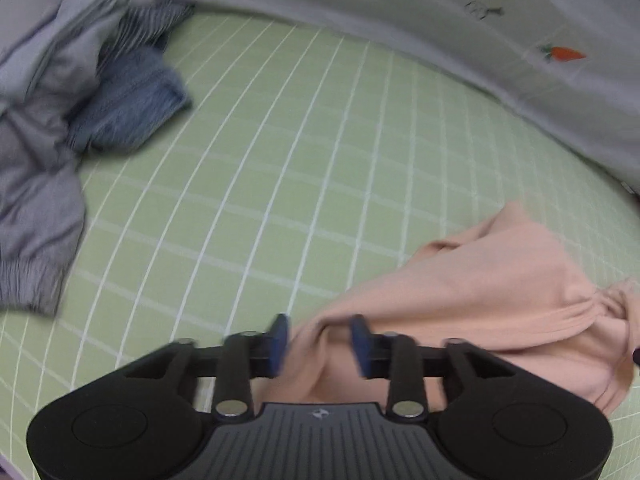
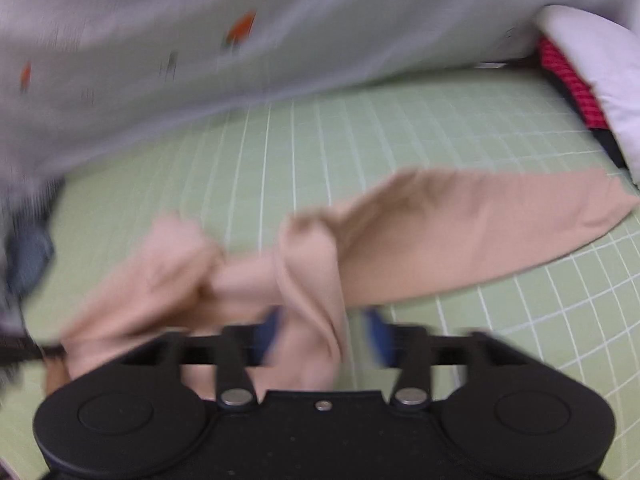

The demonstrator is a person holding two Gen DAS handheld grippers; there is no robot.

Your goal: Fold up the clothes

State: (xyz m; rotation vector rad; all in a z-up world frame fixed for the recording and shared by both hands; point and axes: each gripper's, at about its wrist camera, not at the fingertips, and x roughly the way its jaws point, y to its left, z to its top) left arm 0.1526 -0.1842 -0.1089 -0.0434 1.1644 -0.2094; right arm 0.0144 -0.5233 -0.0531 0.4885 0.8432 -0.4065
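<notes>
A peach garment [image 1: 492, 292] lies crumpled on the green grid mat [image 1: 280, 160]. In the left wrist view one bunched end of it runs between the blue pads of my left gripper [image 1: 320, 340]. The jaws stand apart, so that gripper is open around the fold. In the right wrist view, which is blurred, a ridge of the same peach garment [image 2: 460, 232] sits between the fingers of my right gripper [image 2: 324, 336]. That gripper is open too, with green mat showing between the cloth and the right pad. A long flat part of the garment stretches off to the right.
A grey garment [image 1: 36, 216] and a blue denim piece [image 1: 132, 108] are heaped at the left of the mat. A pale carrot-print quilt [image 1: 440, 20] borders the far side. A white pillow [image 2: 600, 80] and red-striped cloth [image 2: 568, 80] lie at the far right.
</notes>
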